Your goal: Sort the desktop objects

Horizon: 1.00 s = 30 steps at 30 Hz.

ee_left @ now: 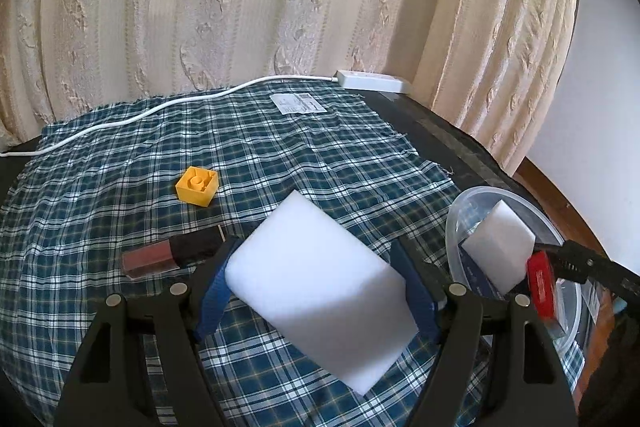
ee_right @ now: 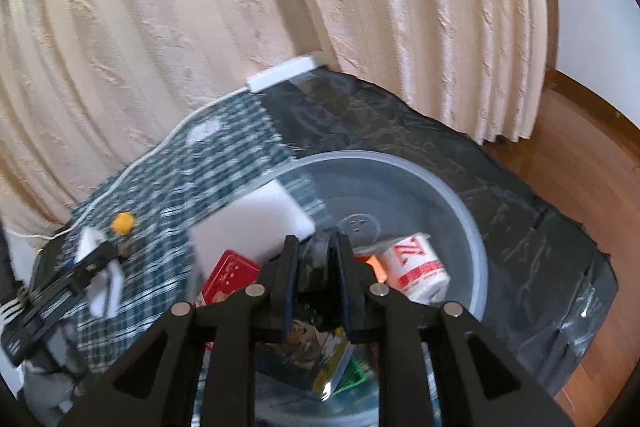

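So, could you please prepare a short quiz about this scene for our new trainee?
1. True or false: the yellow brick lies inside the clear bowl.
2. What does the left hand-held gripper hold? A) the white sponge B) the yellow brick C) a cup
3. Fill in: the lip gloss lies on the blue ___ cloth.

Key: 1 false, it lies on the cloth; 2 A; 3 checked.

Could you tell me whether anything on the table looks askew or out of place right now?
Yes: the yellow brick lies upside down on the checked cloth, hollow side up. The white sponge in the left claw is held tilted.
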Available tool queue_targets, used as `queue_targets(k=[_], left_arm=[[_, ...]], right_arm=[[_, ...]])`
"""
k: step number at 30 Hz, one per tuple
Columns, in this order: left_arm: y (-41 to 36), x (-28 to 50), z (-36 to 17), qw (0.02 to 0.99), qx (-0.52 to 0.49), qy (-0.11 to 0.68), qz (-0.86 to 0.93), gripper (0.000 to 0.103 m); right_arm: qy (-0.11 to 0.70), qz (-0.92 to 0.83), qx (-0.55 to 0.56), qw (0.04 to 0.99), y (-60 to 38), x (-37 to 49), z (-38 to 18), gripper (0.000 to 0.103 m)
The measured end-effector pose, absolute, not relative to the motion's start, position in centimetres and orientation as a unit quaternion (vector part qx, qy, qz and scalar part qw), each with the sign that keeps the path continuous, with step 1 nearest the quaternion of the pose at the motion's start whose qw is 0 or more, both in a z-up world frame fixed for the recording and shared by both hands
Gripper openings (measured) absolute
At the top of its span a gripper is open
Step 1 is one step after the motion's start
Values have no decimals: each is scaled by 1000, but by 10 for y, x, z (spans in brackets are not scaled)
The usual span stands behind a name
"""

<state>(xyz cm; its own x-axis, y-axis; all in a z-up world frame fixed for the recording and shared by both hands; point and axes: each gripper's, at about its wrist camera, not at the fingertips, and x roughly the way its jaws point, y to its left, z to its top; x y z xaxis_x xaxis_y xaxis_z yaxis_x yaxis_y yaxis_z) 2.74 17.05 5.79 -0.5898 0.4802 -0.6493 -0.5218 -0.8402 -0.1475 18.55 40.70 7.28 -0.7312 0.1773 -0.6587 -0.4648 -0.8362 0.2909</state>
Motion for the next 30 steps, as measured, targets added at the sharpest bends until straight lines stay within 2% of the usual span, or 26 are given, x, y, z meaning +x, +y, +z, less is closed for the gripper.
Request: queue_targets(k=[2,5,7,10,16,21,30], left_arm=[[170,27,58,281,-356,28,891,78],[169,27,59,280,-355,27,891,78],[170,27,59,281,-356,27,891,78],[170,27,59,280,-356,27,891,78],[170,29,60,283,-354,27,891,79],[171,32,60,285,-353,29,891,79],[174,34,60,292,-352,34,889,79]], right_arm=[[218,910,-313,165,399,191,76,26],[197,918,-300,166,387,199,82,37],[189,923,-290,166,383,205,87,52],[183,930,-279,153,374,212,95,67],[123,939,-302,112,344,214,94,73],[76,926,-347,124,333,202,74,73],[131,908,-347,195,379,198,61,73]])
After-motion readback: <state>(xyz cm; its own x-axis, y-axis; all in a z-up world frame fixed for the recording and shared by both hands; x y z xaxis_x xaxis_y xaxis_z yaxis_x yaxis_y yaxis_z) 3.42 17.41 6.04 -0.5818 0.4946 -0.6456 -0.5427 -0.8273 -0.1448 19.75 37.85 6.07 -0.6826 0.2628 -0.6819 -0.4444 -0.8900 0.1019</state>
